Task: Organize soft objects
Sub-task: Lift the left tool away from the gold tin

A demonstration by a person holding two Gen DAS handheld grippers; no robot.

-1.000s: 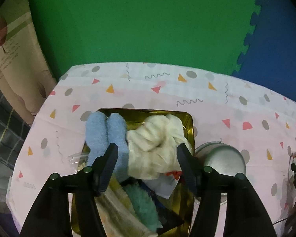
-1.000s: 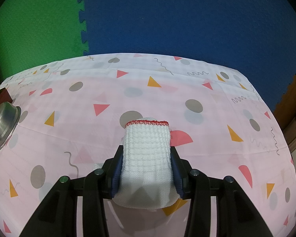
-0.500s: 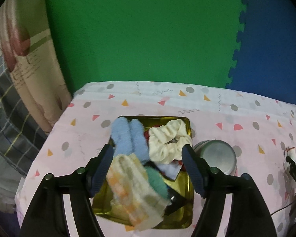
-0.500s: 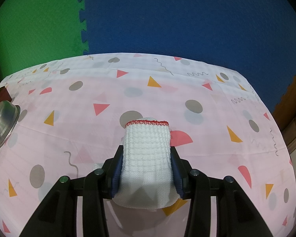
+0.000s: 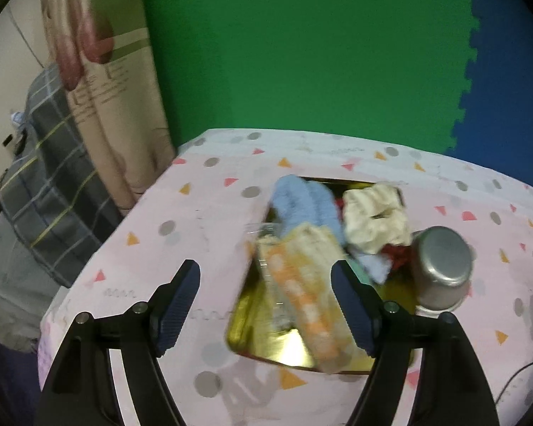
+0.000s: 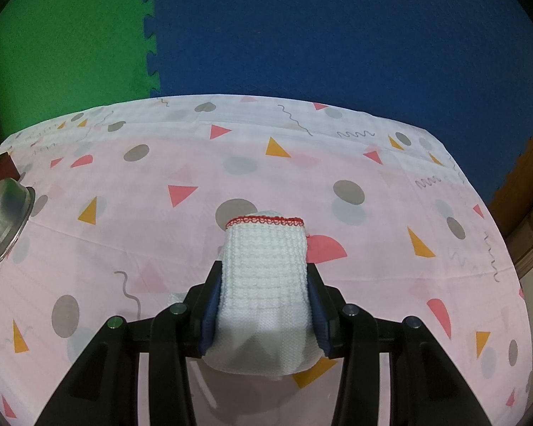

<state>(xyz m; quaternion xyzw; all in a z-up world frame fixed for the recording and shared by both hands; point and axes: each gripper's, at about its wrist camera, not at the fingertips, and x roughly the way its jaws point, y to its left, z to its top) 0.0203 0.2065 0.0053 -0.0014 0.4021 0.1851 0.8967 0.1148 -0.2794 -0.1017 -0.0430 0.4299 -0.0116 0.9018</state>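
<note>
Over the table: pink patterned tablecloth (image 5: 195,220) carries everything.
Tray: gold metal tray (image 5: 252,323), heaped with soft items, now sits farther off.
Left gripper (image 5: 264,305): pulled back and up, fingers spread, empty; orange-checked cloth (image 5: 302,284) stays in the tray, apparently dropped off.
Right gripper (image 6: 263,305): unchanged, clenched on the white knitted cloth with red trim (image 6: 264,277), likely next for the tray.

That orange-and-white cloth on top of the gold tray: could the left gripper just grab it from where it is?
Probably yes. The left gripper is open, the orange-and-white cloth lies on top of the pile in the gold tray between its fingers, and nothing covers it. The picture is blurred, though.
</note>
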